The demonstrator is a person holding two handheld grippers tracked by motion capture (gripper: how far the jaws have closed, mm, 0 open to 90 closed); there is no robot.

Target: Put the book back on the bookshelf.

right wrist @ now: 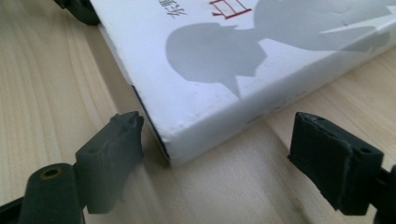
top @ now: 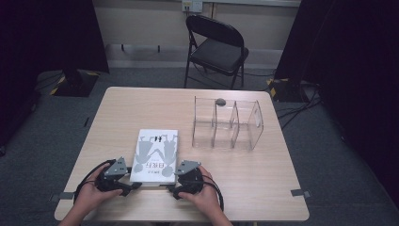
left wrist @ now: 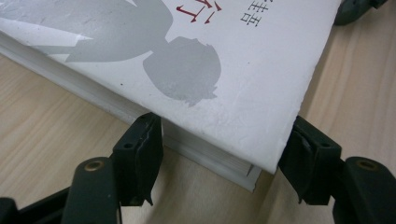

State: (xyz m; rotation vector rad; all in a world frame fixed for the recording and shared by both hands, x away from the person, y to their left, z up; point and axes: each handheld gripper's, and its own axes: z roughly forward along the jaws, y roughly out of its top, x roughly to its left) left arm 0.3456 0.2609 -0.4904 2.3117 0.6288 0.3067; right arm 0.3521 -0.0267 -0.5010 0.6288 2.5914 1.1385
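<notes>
The left hand-held gripper [left wrist: 219,161] pinches the near left corner of the white book [left wrist: 233,60], both pads against its edges. The right hand-held gripper [right wrist: 215,154] stands spread around the near right corner, pads clear of it. The high view adds the clear divider rack [top: 227,124] well apart, with bare worktop [top: 117,108] around the flat-lying book.

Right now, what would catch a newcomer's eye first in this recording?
The white book with grey figures on its cover lies flat at the near middle of the wooden table. The left gripper and right gripper sit at its two near corners, each corner between the jaws. A clear three-compartment organizer stands to the right, with a black folding chair beyond the table.
</notes>
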